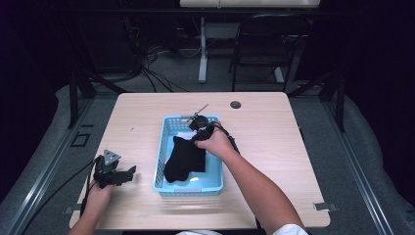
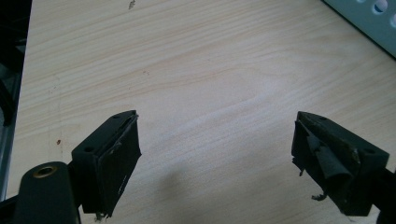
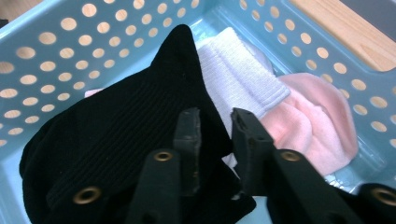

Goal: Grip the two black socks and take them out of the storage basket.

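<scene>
My right tongs (image 3: pixel 215 135) pinch the black sock (image 3: pixel 116 126) inside the blue basket (image 1: pixel 161 166); my left tongs (image 2: pixel 215 154) rest wide open and empty on the surface (image 1: pixel 274 147) at near left. A shallow pinch could slip, or snag the white sock (image 3: pixel 238 79).

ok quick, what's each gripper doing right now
Left gripper: open, nothing between the jaws, over bare table.
Right gripper: jaws nearly shut on an edge of the black sock in the blue basket.

A light-blue basket (image 3: pixel 56 60) dotted with round holes held a ribbed black sock (image 3: pixel 116 130), a white sock (image 3: pixel 243 79) and a pink one (image 3: pixel 313 121).
</scene>
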A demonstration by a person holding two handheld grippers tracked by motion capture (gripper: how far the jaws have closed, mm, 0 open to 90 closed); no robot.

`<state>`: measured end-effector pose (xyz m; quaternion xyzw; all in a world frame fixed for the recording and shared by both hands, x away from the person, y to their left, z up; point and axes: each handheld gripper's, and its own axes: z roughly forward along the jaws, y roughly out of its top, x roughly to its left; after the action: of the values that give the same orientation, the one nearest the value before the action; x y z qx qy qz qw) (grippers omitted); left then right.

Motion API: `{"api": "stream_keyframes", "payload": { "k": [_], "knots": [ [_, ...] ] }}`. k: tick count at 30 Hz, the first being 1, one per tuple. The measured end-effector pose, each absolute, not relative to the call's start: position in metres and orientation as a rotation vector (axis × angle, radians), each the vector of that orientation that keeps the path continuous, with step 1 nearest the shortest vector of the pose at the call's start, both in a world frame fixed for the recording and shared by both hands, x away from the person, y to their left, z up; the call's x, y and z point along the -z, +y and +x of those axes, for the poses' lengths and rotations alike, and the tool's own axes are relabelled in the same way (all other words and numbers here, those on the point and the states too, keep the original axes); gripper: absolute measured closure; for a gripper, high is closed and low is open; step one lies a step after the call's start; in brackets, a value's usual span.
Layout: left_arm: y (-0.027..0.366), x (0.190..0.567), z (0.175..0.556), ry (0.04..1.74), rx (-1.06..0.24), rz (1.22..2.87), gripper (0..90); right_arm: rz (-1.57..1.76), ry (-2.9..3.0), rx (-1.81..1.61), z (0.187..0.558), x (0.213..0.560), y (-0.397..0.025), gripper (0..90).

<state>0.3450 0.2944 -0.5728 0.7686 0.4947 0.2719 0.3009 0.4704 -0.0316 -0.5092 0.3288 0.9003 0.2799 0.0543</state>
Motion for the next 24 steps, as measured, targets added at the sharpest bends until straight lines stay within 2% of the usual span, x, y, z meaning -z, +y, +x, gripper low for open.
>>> {"api": "stream_keyframes", "payload": {
  "k": [2, 5, 14, 24],
  "knots": [
    [0.294, 0.573, 0.345, 1.312, -0.722, 2.040, 15.4, 0.982, 2.734, -0.863, 0.469, 0.509, -0.031, 82.1],
    [0.294, 0.573, 0.345, 1.314, -0.722, 2.036, 15.4, 0.953, 2.739, -0.872, 0.466, 0.506, -0.031, 84.2],
    [0.294, 0.573, 0.345, 1.314, -0.722, 2.040, 15.4, 0.876, 2.708, -0.989, 0.449, 0.487, -0.034, 85.0],
    [0.294, 0.573, 0.345, 1.316, -0.725, 2.043, 15.4, 0.743, 2.663, -1.138, 0.415, 0.446, -0.042, 85.2]
  ]
}}
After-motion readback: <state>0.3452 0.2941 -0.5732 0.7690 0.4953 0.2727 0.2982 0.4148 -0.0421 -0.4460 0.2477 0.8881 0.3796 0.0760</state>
